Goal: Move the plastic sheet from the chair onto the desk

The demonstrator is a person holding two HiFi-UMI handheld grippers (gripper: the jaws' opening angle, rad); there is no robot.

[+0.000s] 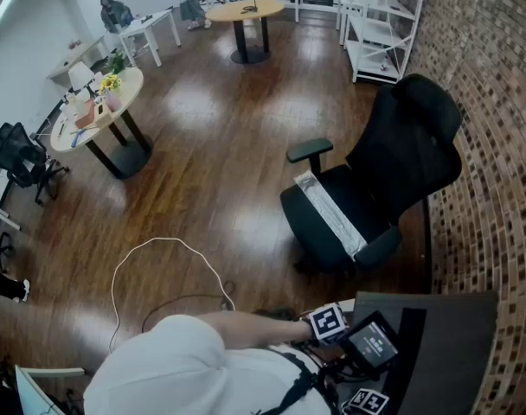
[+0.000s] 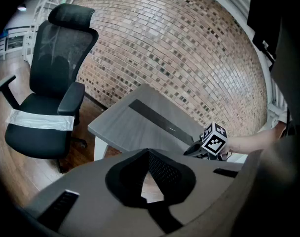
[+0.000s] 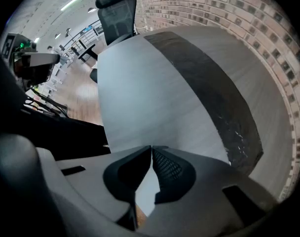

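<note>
A black office chair (image 1: pixel 393 171) stands by the brick wall, and a folded strip of clear plastic sheet (image 1: pixel 330 214) lies across its seat. The left gripper view shows the same sheet (image 2: pixel 39 120) on the seat at far left. The grey desk (image 1: pixel 453 344) is at the lower right, short of the chair. My left gripper (image 1: pixel 345 335) hovers at the desk's near corner, well short of the chair, jaws shut and empty (image 2: pixel 148 151). My right gripper (image 1: pixel 367 400) is just below it, low over the desktop (image 3: pixel 140 98), also shut with nothing held (image 3: pixel 152 147).
A dark strip (image 3: pixel 209 93) runs along the desk by the brick wall (image 1: pixel 497 145). A white cable (image 1: pixel 159 258) loops on the wooden floor. A round table (image 1: pixel 94 111) with small items stands at left, white shelving (image 1: pixel 380 24) at the back, and another black chair (image 1: pixel 16 154) at far left.
</note>
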